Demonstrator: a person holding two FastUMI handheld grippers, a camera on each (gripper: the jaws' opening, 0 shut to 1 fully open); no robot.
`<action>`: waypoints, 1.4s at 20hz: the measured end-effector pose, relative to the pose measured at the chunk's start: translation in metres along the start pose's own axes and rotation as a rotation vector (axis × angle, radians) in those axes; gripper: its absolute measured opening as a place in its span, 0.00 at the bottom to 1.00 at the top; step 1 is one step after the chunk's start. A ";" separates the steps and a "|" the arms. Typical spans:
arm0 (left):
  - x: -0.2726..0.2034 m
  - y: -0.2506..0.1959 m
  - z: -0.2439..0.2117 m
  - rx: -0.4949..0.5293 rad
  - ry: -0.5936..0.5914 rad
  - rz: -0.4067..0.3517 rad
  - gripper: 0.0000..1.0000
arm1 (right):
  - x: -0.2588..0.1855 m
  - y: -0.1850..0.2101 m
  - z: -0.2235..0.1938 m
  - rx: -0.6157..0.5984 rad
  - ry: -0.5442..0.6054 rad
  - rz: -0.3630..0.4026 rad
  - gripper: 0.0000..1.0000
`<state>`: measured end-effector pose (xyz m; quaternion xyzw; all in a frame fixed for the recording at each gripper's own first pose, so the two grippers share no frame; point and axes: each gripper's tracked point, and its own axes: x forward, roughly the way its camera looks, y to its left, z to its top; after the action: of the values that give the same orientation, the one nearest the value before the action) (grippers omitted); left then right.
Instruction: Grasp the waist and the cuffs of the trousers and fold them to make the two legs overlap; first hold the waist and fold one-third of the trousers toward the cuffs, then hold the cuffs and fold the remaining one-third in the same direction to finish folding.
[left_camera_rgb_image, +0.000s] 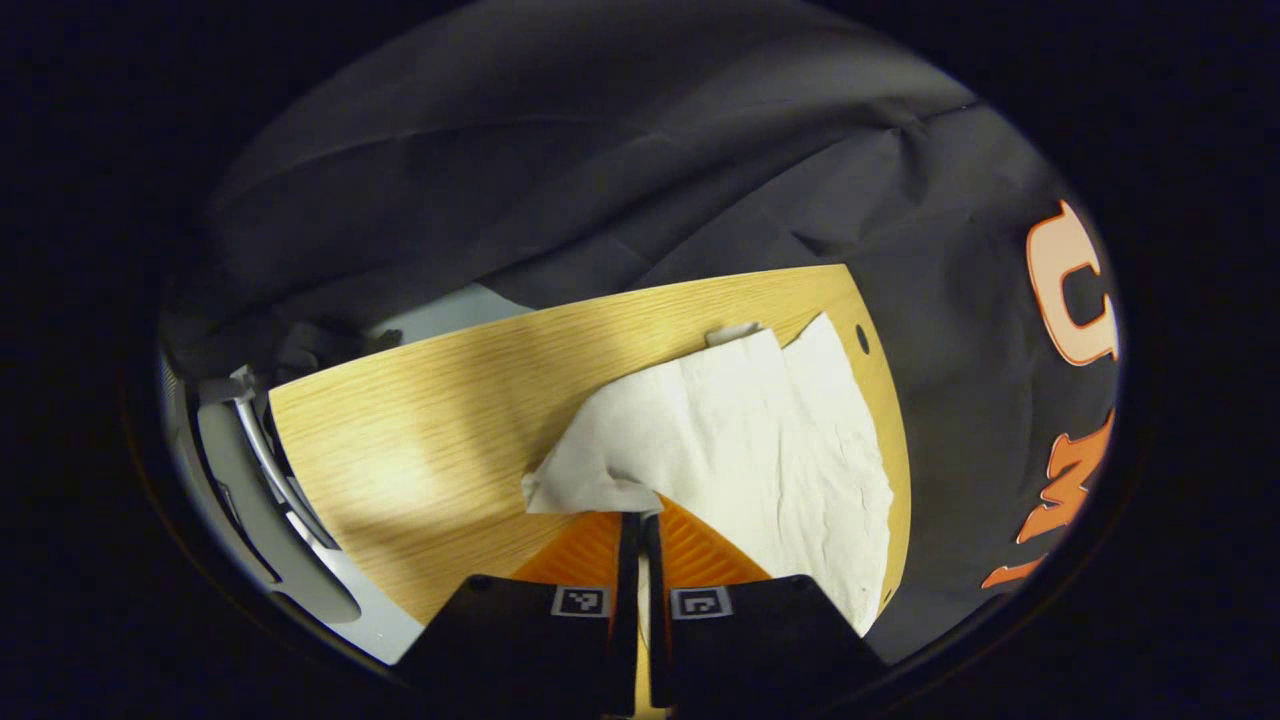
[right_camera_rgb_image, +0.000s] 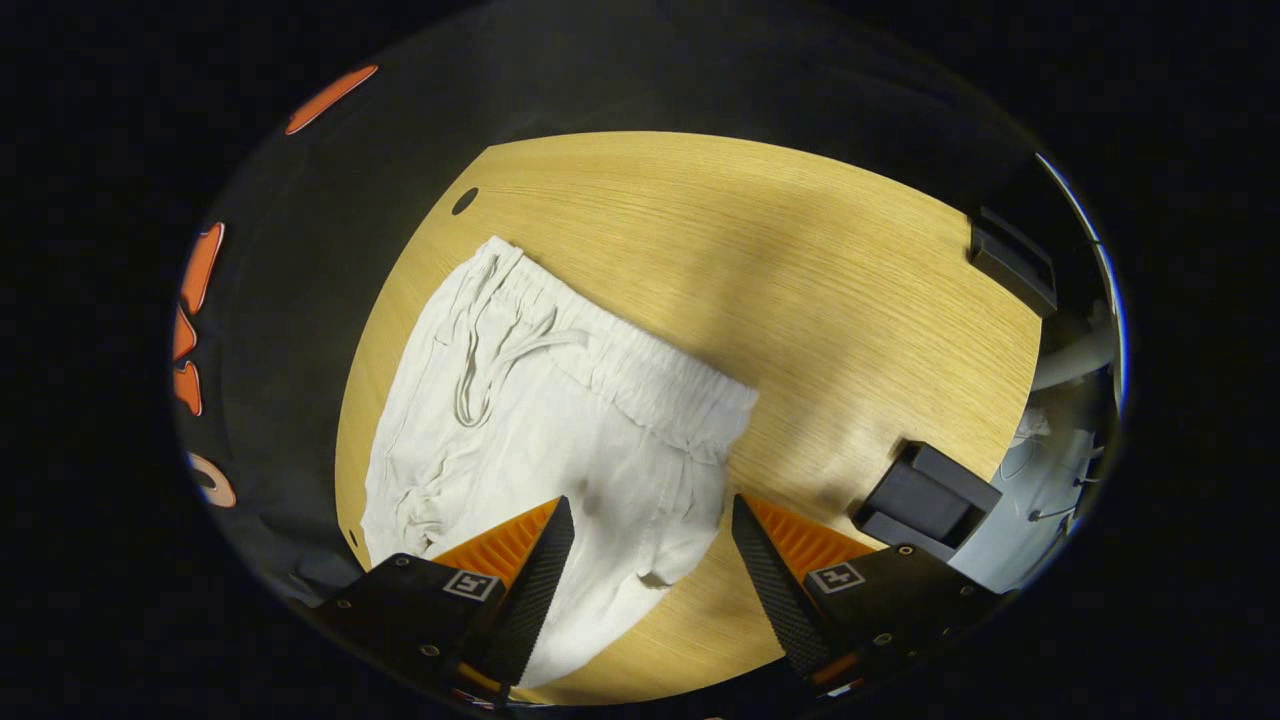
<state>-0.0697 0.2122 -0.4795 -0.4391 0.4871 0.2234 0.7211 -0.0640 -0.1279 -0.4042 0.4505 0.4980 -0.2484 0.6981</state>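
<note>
lying on the wooden table (right_camera_rgb_image: 800, 260), the white trousers (right_camera_rgb_image: 540, 420) reach its left edge, waistband toward the middle. left tongs (left_camera_rgb_image: 636, 515) pinch a fabric corner; right tongs (right_camera_rgb_image: 650, 540) spread wide above the cloth.

White trousers (right_camera_rgb_image: 560, 420) under spread-open right tool (right_camera_rgb_image: 650, 545)

left gripper (left_camera_rgb_image: 640, 515): low in the left gripper view, fingers drawn together, both pressing on a pinched bit of the trousers (left_camera_rgb_image: 740, 440)
right gripper (right_camera_rgb_image: 650, 520): low in the right gripper view, fingers spread wide apart, hovering above the trousers near the waist, gripping nothing
</note>
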 end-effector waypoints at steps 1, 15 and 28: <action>0.001 0.003 0.002 0.021 -0.007 0.024 0.07 | 0.001 0.000 0.002 0.007 -0.004 0.005 0.96; -0.091 -0.059 0.026 0.048 -0.127 -0.105 0.05 | 0.020 -0.006 0.027 0.095 -0.033 0.031 0.16; -0.112 -0.107 0.041 0.081 -0.196 -0.107 0.05 | -0.024 0.018 0.069 0.230 -0.028 0.244 0.02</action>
<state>-0.0163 0.2036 -0.3286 -0.4111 0.3987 0.2069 0.7933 -0.0263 -0.1828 -0.3689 0.5811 0.3982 -0.2232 0.6738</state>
